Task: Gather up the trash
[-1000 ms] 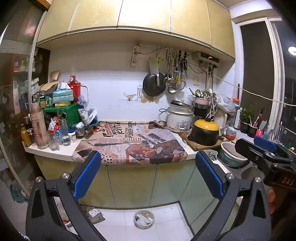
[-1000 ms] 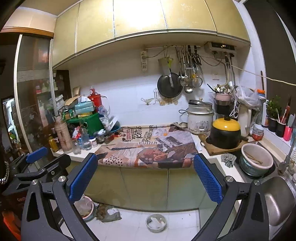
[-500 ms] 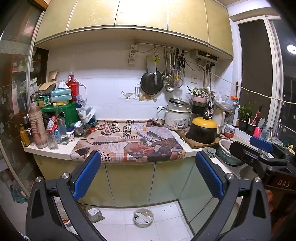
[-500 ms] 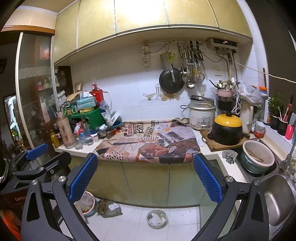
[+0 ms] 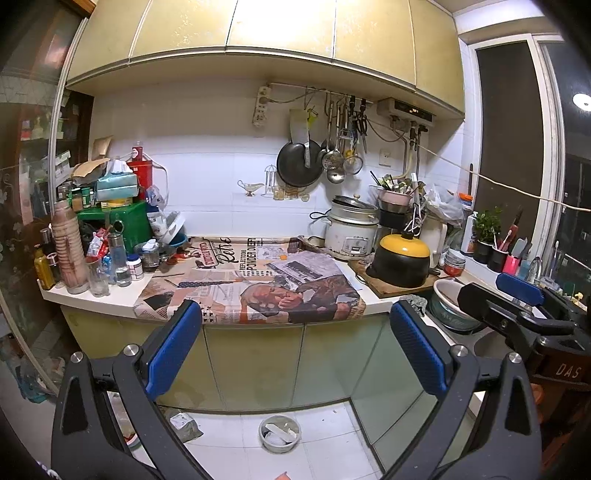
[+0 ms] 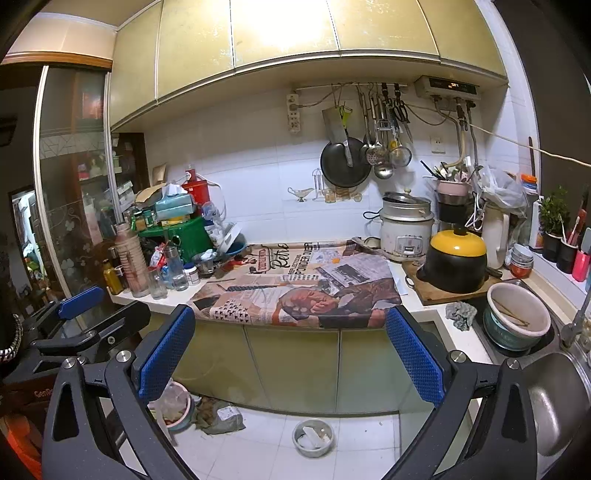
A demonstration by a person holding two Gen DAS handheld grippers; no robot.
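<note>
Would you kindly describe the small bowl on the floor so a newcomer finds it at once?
Start at the newspaper-covered counter and drop to the white tiled floor below its cabinet doors. The small round grey bowl of white scraps stands alone on bare tile, right of the crumpled wrapper pile.

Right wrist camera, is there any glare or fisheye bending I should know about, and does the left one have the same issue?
Right wrist view: strong glare washes out the upper cabinet door, and the cabinet edges bow. Left wrist view: the cabinets are evenly lit with no blown-out patch, though the window frame curves; a black vignette fills the corners in both views.
</note>
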